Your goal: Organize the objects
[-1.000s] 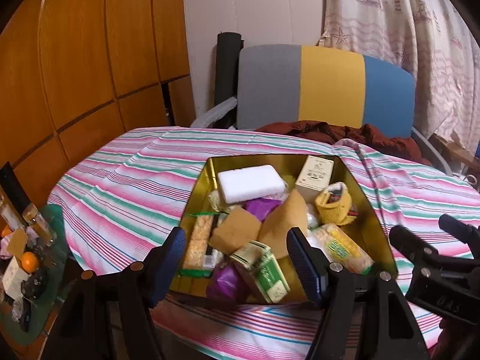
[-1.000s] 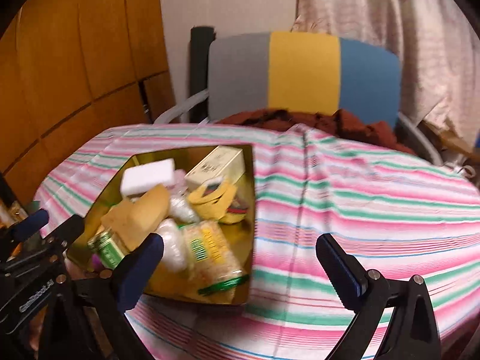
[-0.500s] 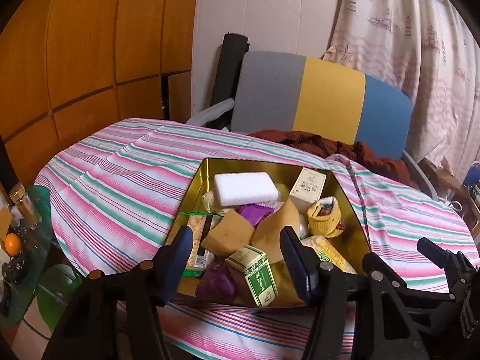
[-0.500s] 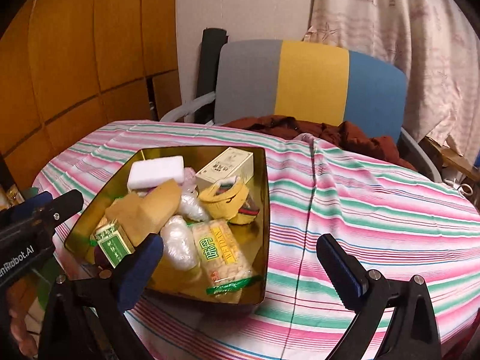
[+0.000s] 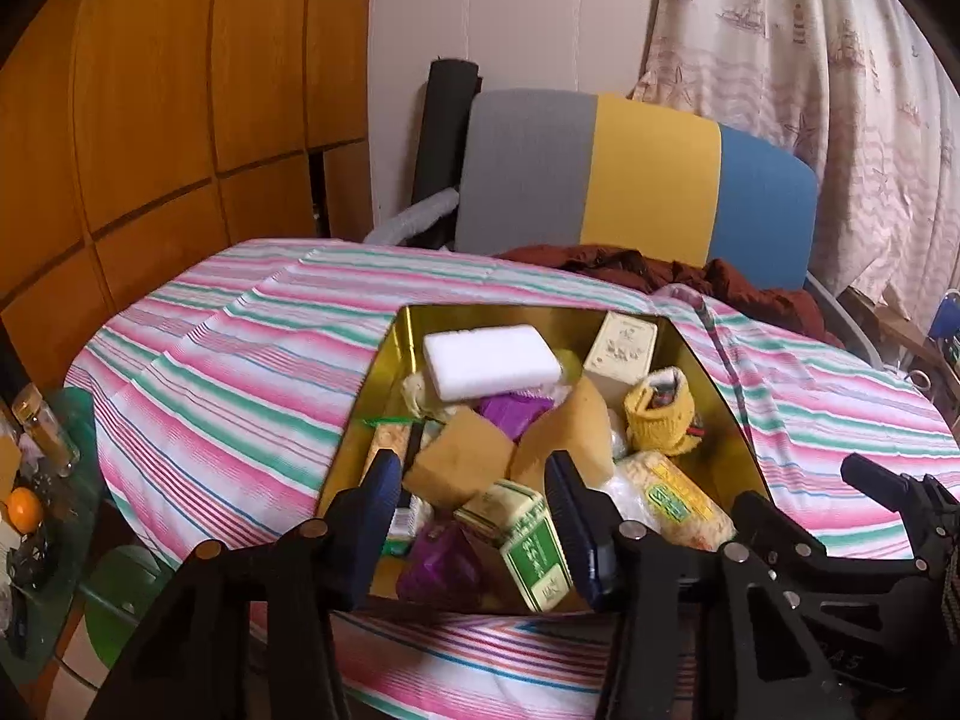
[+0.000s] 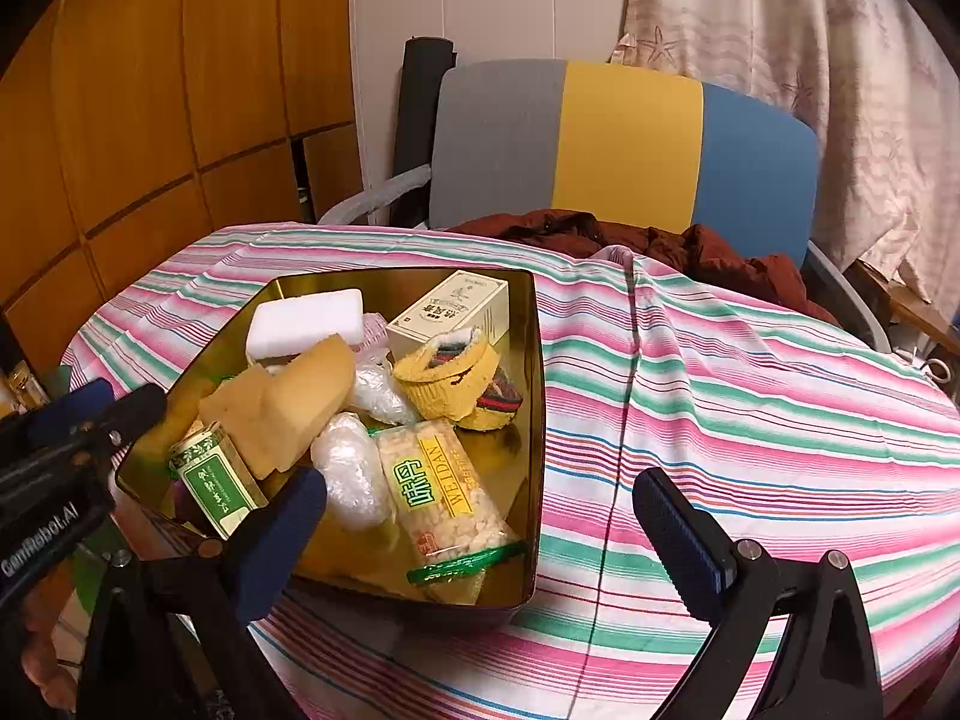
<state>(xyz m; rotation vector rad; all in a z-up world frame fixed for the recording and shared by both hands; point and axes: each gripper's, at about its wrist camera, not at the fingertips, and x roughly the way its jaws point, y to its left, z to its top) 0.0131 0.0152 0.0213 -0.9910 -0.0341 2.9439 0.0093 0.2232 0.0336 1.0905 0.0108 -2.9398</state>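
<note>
A gold metal tray [image 5: 714, 396] [image 6: 535, 396] sits on the striped tablecloth, filled with a white foam block [image 5: 489, 360] [image 6: 306, 321], a cream box [image 5: 621, 342] [image 6: 450, 312], tan sponges [image 5: 462, 465] [image 6: 288, 402], a yellow knitted sock [image 5: 660, 414] [image 6: 450, 381], a green tea box [image 5: 528, 543] [image 6: 216, 480], a rice cracker pack [image 5: 672, 498] [image 6: 447, 492] and purple packets [image 5: 513, 411]. My left gripper [image 5: 474, 522] hovers open above the tray's near edge, over the green box. My right gripper [image 6: 480, 528] stands open above the tray's near right corner, holding nothing.
A grey, yellow and blue chair [image 5: 636, 180] [image 6: 624, 144] with a dark red garment [image 6: 660, 246] stands behind the table. Wooden panels [image 5: 150, 120] line the left wall; a curtain [image 5: 810, 60] hangs at right. A glass side table with bottles and an orange [image 5: 27, 507] stands at left. Bare striped cloth [image 6: 750, 420] spreads right of the tray.
Both grippers have risen and pulled back a little, so the tray sits lower and closer in both views. The left gripper's fingers have narrowed somewhat. Nothing was picked up.
</note>
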